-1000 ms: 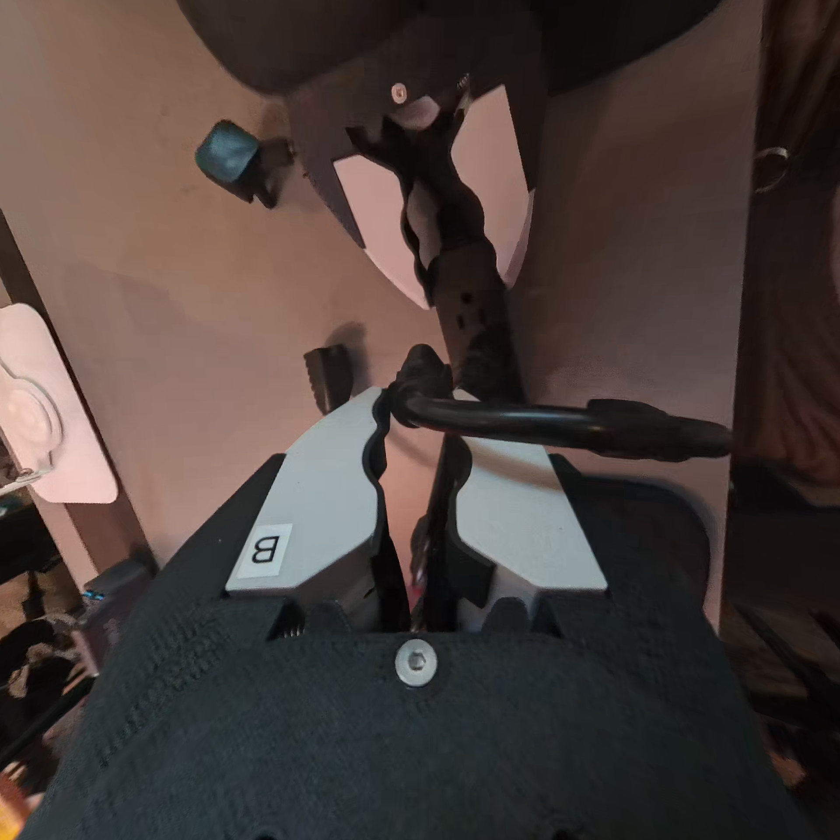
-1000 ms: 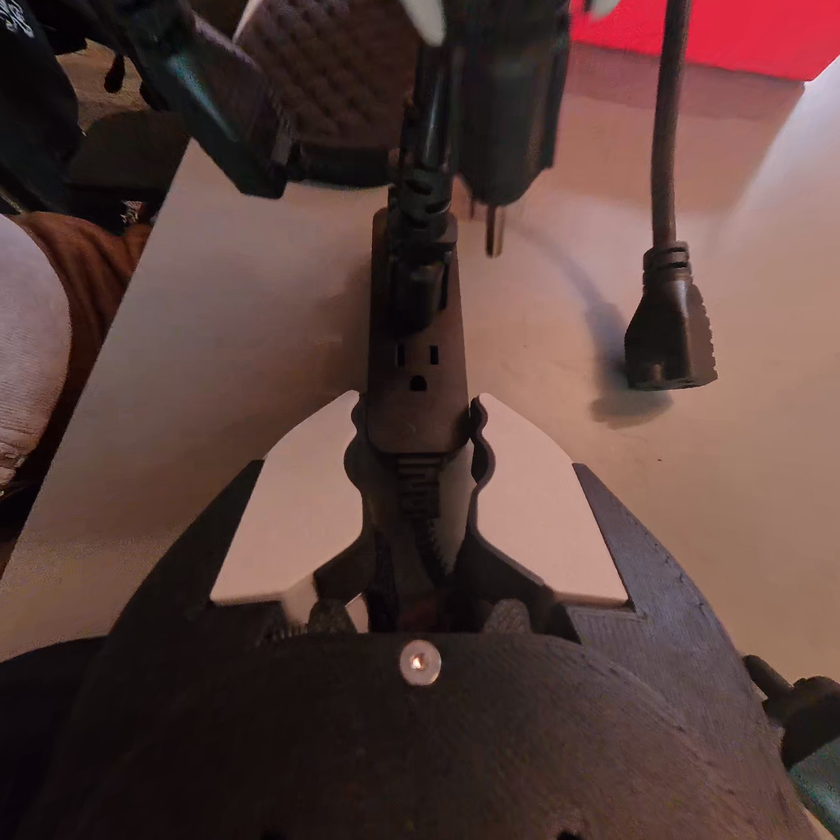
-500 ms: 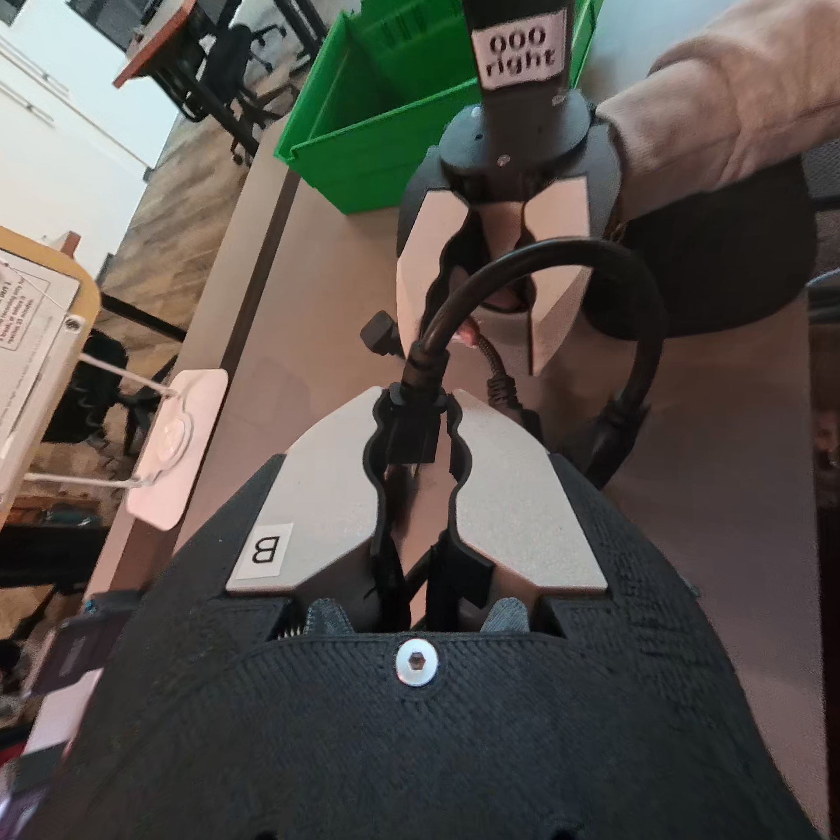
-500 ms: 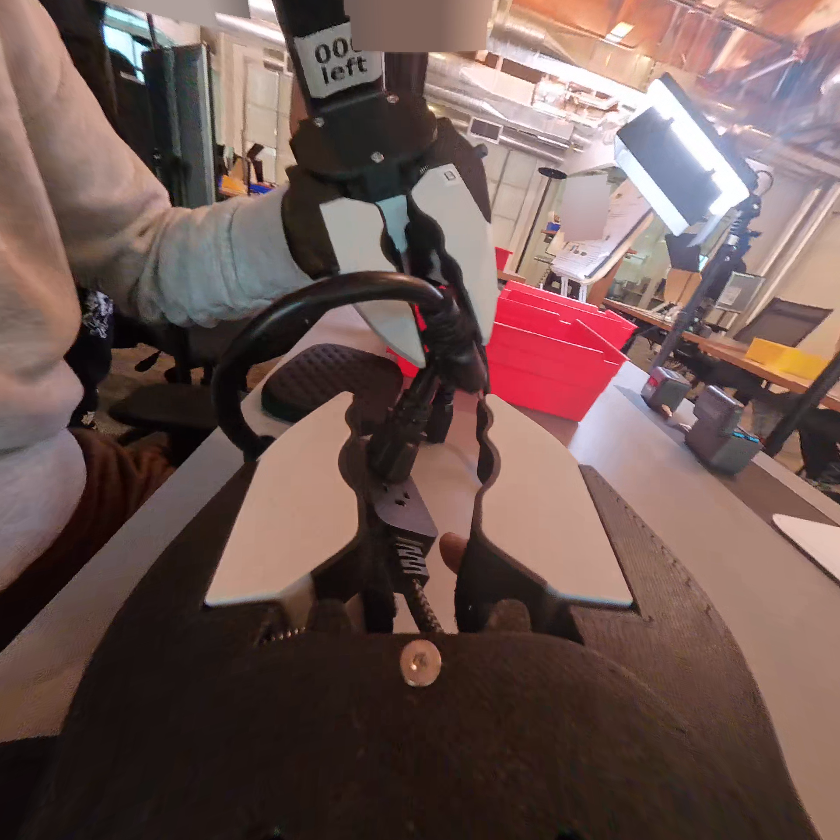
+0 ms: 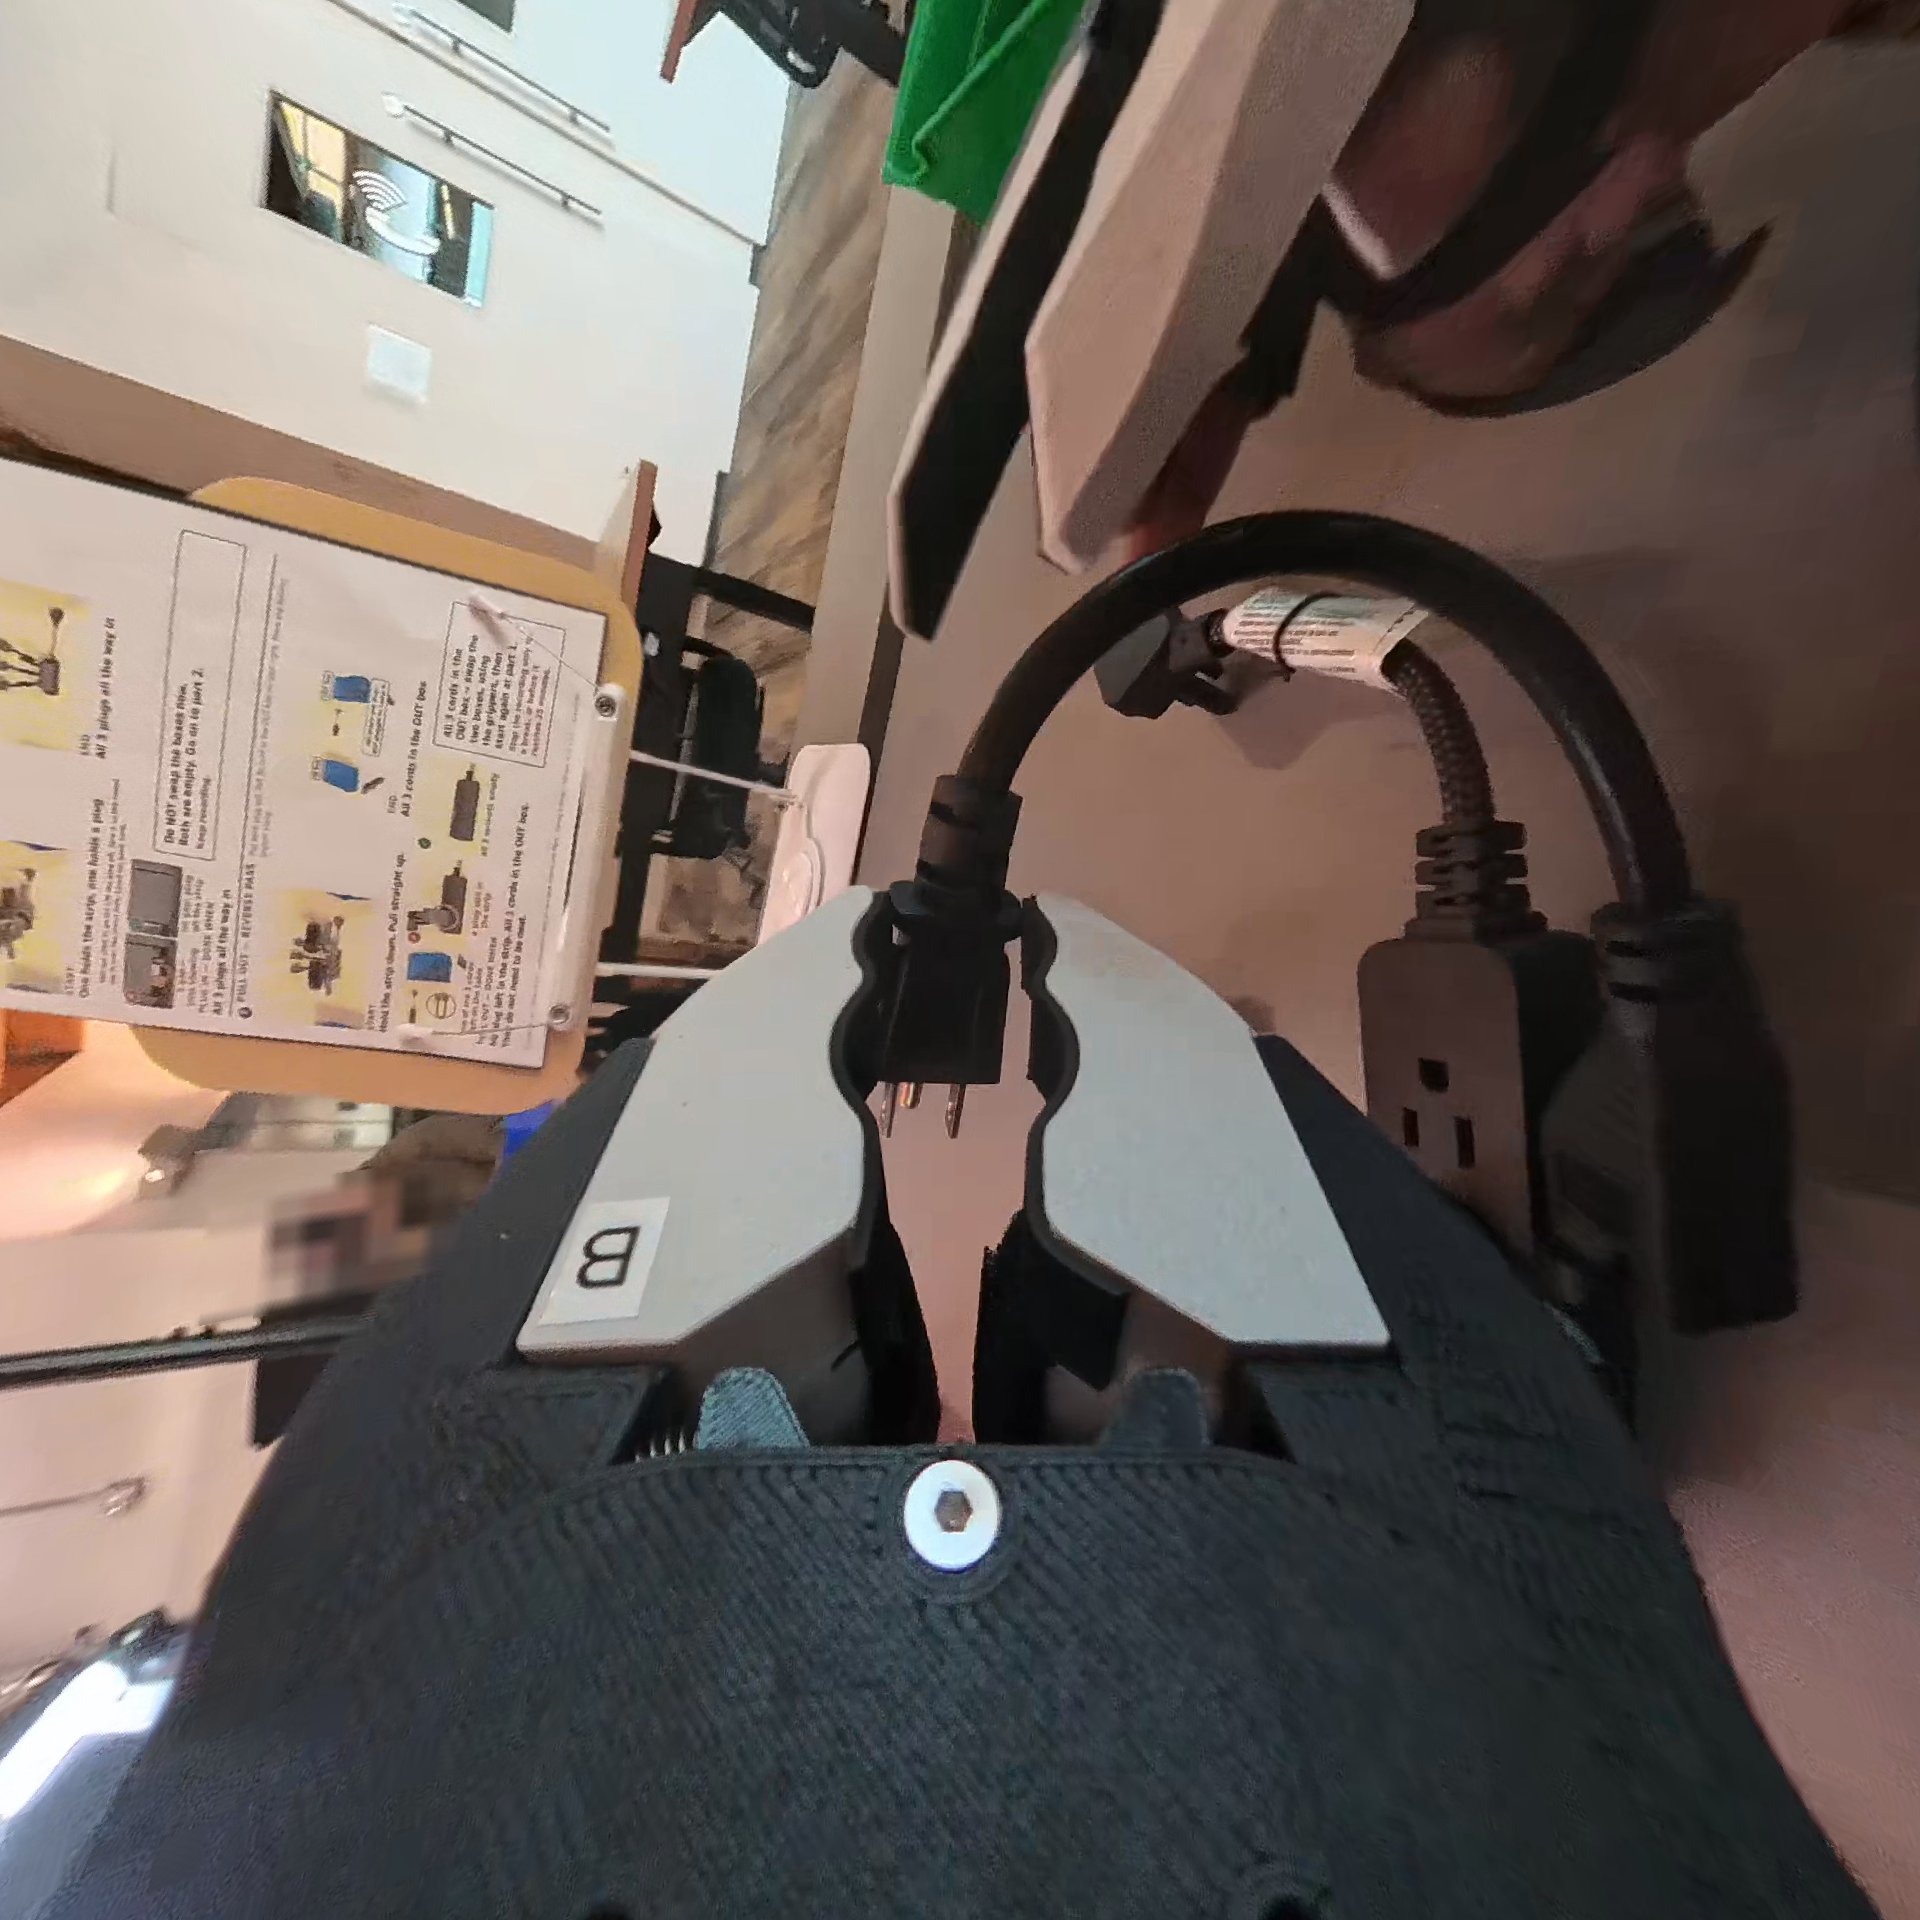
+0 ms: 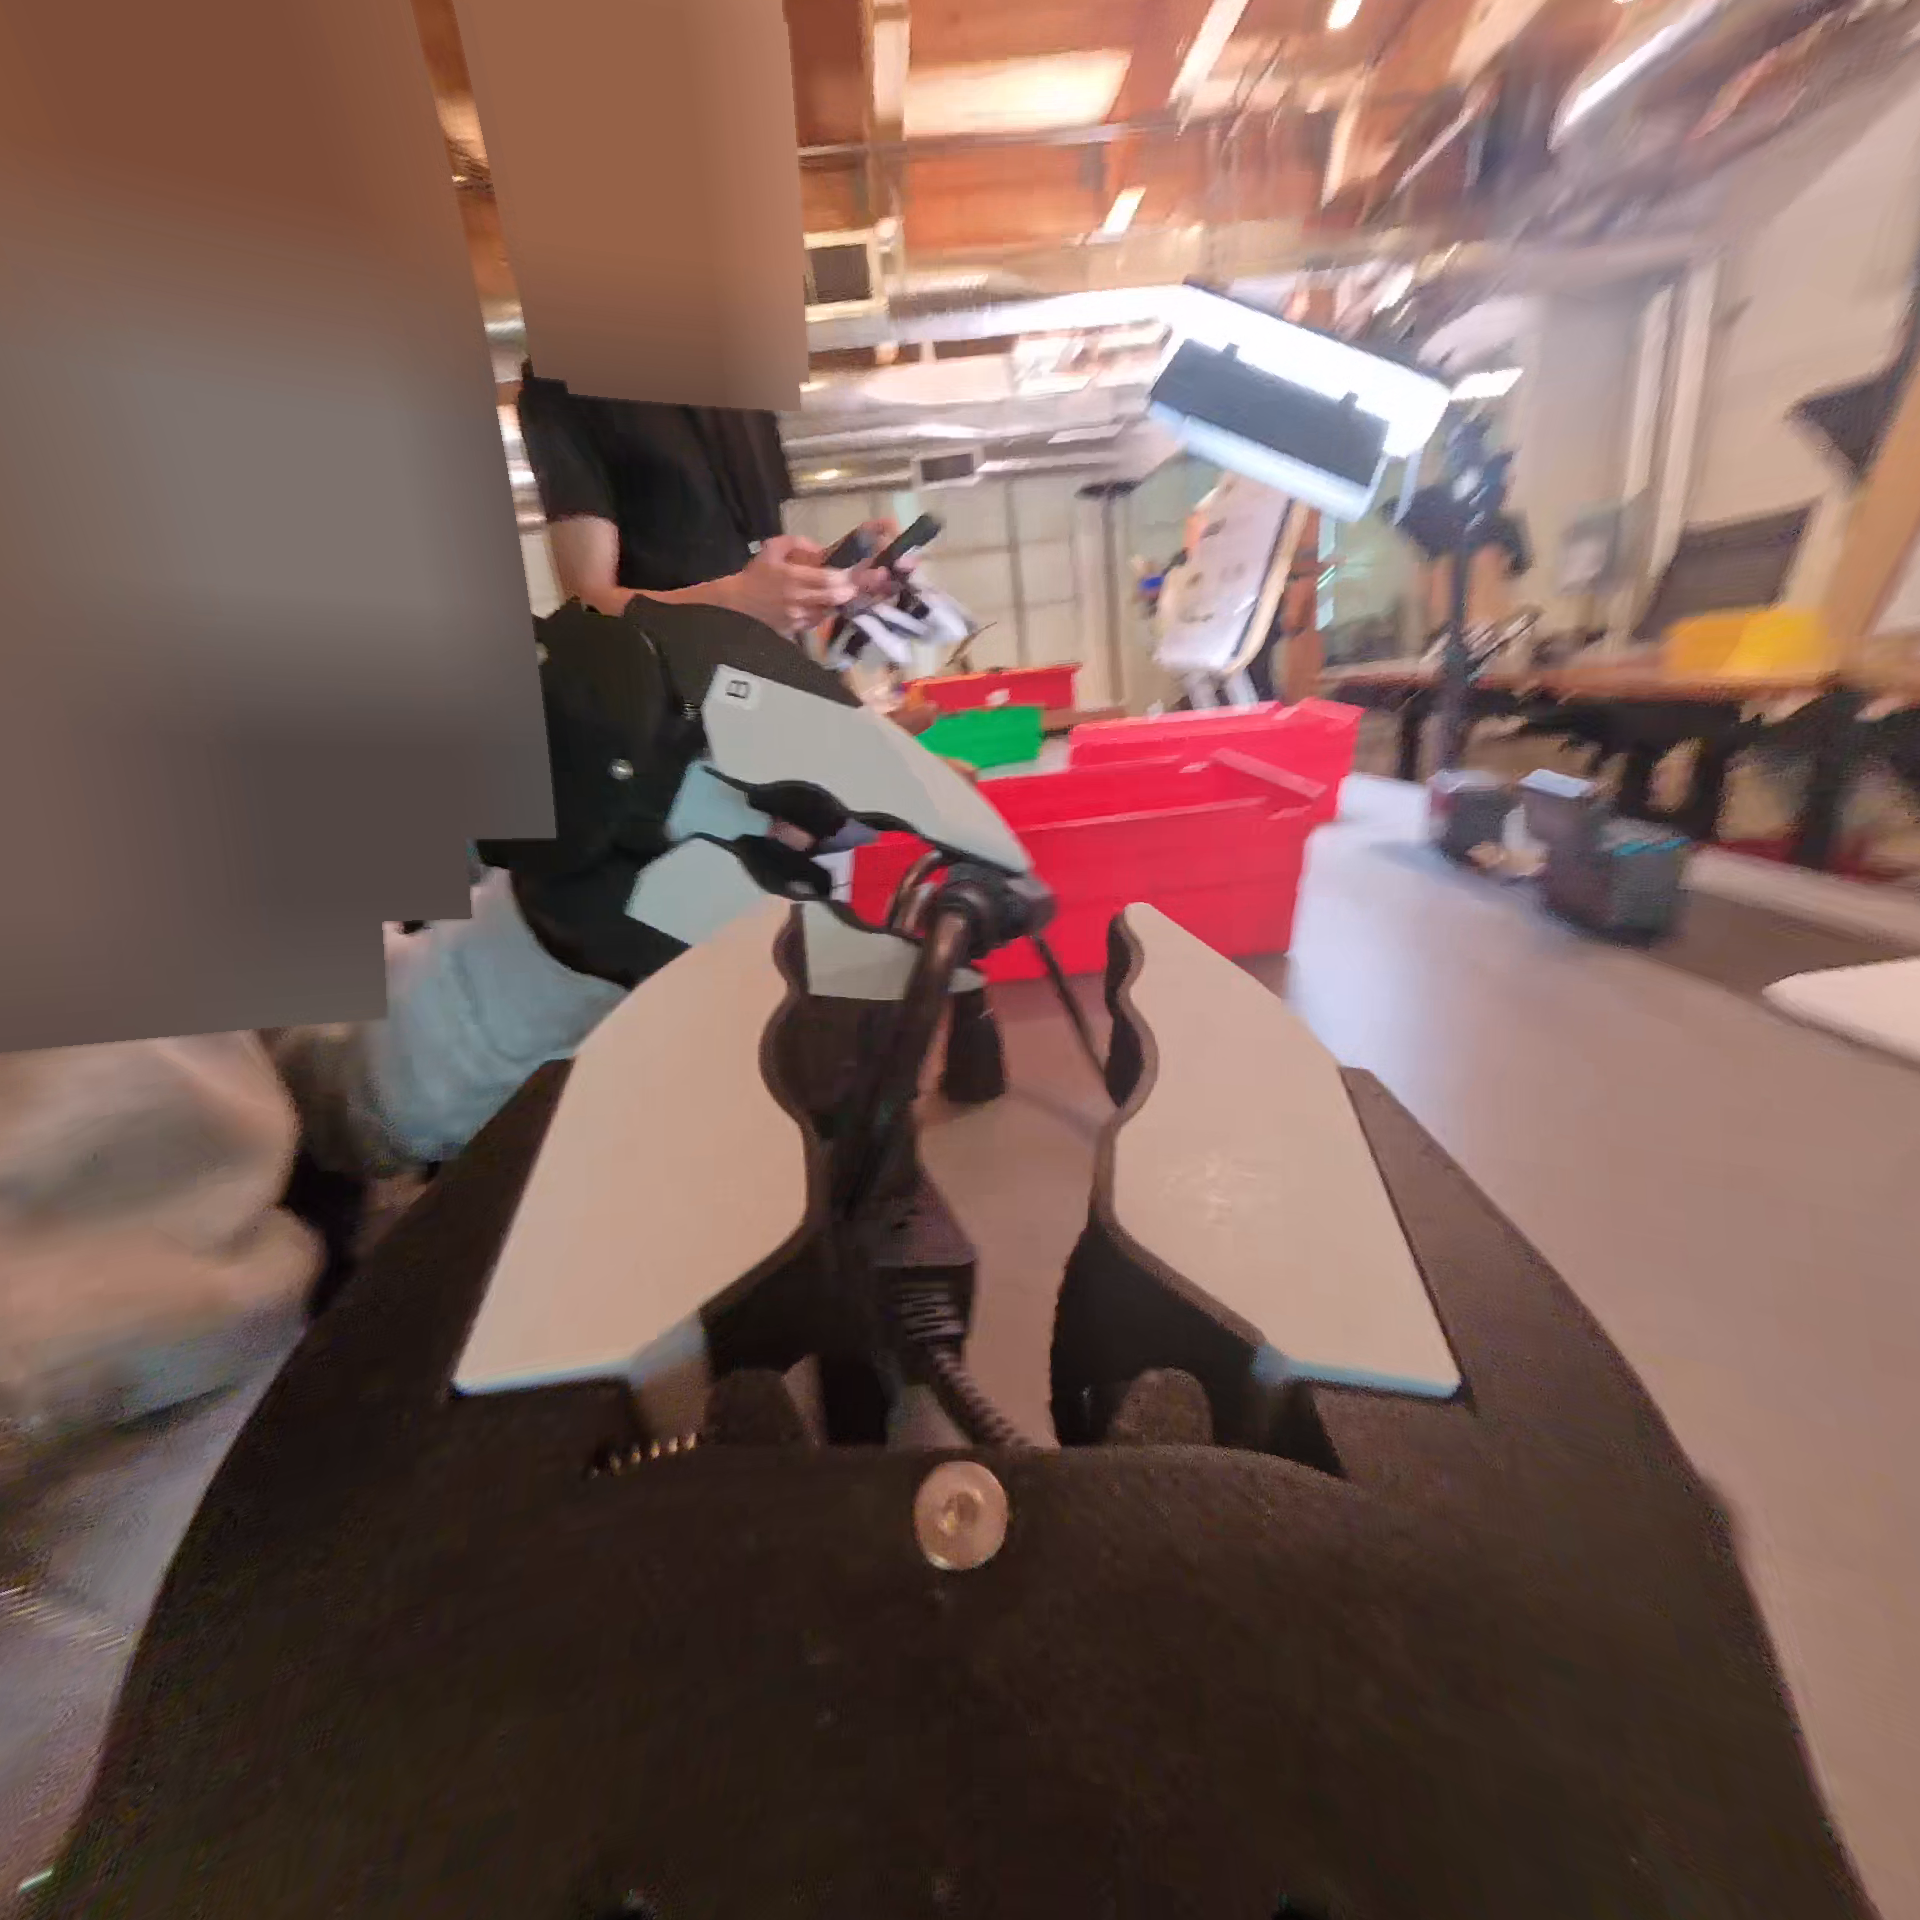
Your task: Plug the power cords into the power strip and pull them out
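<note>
Left gripper clamped on black plug (prongs bare, seen in left wrist view only), power strip at 3 o'clock, right gripper spread apart around cord.

Left wrist view: mounted behind the left tongs, rolled sideways, facing close along the pale grey bench toward a white wall. Right wrist view: mounted behind the right tongs, level, low over the bench, facing the workshop. Shared: the bench, the arched black rubber power cord, and each other's tongs.
</note>
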`<state>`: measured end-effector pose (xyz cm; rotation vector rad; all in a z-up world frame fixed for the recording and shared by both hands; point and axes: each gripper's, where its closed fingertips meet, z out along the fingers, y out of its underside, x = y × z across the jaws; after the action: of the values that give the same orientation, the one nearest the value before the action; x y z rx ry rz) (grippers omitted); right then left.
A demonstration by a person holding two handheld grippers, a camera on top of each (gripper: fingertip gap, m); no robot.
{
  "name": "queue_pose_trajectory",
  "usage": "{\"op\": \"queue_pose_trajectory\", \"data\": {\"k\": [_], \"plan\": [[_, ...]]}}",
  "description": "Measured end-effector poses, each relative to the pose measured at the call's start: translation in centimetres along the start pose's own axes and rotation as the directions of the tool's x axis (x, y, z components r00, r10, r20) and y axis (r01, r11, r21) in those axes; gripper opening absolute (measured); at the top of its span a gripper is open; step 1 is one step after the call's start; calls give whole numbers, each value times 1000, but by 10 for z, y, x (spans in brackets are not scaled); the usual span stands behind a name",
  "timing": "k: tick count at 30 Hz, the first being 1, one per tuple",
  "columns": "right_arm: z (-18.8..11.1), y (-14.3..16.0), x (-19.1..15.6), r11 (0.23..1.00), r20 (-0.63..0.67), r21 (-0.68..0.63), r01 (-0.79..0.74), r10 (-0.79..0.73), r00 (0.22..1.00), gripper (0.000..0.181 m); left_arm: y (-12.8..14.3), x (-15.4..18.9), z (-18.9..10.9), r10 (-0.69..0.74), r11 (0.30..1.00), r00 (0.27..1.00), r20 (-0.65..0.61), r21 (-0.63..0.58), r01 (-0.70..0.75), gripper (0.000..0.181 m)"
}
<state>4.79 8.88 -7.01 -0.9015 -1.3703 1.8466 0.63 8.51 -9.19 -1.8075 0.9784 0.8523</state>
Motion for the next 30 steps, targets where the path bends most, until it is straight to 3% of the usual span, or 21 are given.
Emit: {"op": "queue_pose_trajectory", "data": {"k": [3, 6, 10, 14, 17, 19, 22, 25, 26, 28, 30], "plan": [[9, 24, -1, 989, 3, -142, -43, 44, 999, 65, -4, 5, 6, 40, 999, 999, 29, -18, -40, 23], [13, 33, 0, 984, -18, -177, 25, -29, 999, 46, -14, 15, 10, 72, 997, 997, 26, 0, -72, 23], [9, 35, 4, 978, -28, -207, 5, -11, 1000, 19, -17, 20, 11, 90, 996, 995, 48, 23, -91, 23], [7, 30, -1, 971, -10, -200, 132, -136, 991, 15, -25, 19, 3, 63, 992, 995, 75, 107, -70, 25], [6, 25, -4, 963, -11, -188, 194, -200, 980, 15, -32, -1, -17, -108, 965, 983, 150, 252, 68, 62], [4, 22, -2, 962, -22, -182, 204, -211, 977, 15, -40, -26, -47, -300, 870, 935, 187, 455, 189, 79], [3, 20, -1, 961, -33, -175, 215, -224, 974, 15, -38, -71, -113, -609, 538, 787, 103, 782, 314, 97], [2, 14, -1, 958, -44, -161, 238, -248, 968, 15, 10, -108, -176, -840, 161, 543, -25, 943, 292, 100], [1, 11, -1, 958, -48, -154, 244, -254, 966, 15, 35, -115, -193, -888, 79, 458, -38, 969, 234, 100], [-1, 3, -2, 960, -57, -128, 247, -256, 965, 15, 83, -115, -217, -945, 33, 326, -2, 994, 103, 98], [-3, -4, -5, 966, -54, -101, 239, -245, 968, 15, 116, -106, -220, -967, 54, 253, 33, 996, 76, 98]]}}
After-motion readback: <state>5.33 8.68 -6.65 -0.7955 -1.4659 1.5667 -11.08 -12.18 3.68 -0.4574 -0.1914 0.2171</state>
